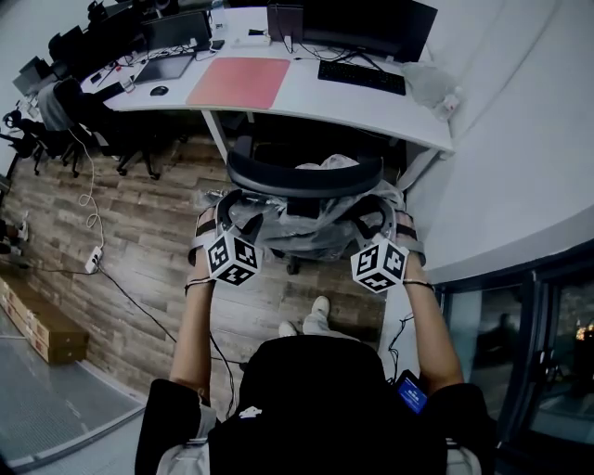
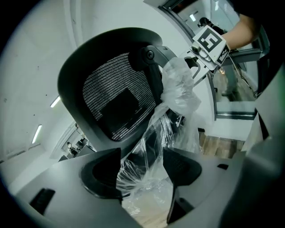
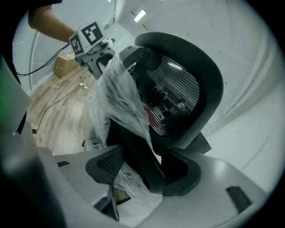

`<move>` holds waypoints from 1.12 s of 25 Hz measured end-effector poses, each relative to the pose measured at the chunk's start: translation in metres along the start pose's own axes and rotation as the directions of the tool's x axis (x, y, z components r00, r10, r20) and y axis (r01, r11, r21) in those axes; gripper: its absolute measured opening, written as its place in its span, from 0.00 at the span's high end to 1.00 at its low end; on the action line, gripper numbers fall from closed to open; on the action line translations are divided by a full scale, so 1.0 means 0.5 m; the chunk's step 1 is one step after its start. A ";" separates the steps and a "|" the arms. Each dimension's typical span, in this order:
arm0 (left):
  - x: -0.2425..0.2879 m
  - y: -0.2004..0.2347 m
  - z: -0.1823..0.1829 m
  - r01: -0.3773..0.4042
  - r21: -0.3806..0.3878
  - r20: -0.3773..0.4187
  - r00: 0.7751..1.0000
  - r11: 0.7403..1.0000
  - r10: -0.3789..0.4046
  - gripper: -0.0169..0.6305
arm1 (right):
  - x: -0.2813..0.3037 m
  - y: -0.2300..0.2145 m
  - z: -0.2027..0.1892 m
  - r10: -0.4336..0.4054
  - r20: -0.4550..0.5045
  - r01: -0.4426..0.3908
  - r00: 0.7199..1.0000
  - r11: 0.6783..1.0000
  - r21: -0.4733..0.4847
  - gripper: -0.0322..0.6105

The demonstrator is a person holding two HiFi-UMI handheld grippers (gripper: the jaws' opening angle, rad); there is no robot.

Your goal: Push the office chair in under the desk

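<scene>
A black mesh-backed office chair stands at the white desk, its seat partly beneath the top and clear plastic wrap hanging round its back frame. My left gripper is at the left side of the frame and my right gripper at the right side. In the left gripper view the jaws stand open, with crinkled plastic and the chair's back ahead. In the right gripper view the jaws are open around a black frame strut, below the backrest.
On the desk lie a keyboard, a red mat, a monitor and a mouse. Other dark chairs crowd the left. A cable and power strip and a cardboard box are on the wood floor. A glass wall runs along the right.
</scene>
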State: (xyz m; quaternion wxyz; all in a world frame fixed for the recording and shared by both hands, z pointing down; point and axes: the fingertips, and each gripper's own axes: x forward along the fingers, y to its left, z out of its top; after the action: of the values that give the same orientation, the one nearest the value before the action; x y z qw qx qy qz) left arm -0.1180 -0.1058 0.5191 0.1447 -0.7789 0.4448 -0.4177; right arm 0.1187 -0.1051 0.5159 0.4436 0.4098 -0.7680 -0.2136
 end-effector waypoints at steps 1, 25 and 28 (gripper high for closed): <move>0.004 0.001 -0.001 -0.003 0.008 -0.006 1.000 1.000 0.003 0.52 | 0.005 -0.001 -0.003 0.001 -0.004 -0.001 1.000 1.000 -0.007 0.56; 0.059 0.026 -0.009 0.029 -0.001 -0.020 0.999 1.000 -0.029 0.49 | 0.062 -0.009 -0.015 0.028 -0.022 -0.030 0.999 0.996 -0.079 0.58; 0.070 0.027 -0.009 0.028 -0.002 -0.019 0.999 1.000 -0.028 0.49 | 0.069 -0.010 -0.019 0.017 -0.008 -0.018 1.000 0.997 -0.079 0.58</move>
State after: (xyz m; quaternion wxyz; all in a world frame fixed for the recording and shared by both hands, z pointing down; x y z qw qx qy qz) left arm -0.1203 -0.1414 0.5323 0.1339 -0.7812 0.4356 -0.4266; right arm 0.1195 -0.1360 0.5349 0.4641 0.3861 -0.7608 -0.2383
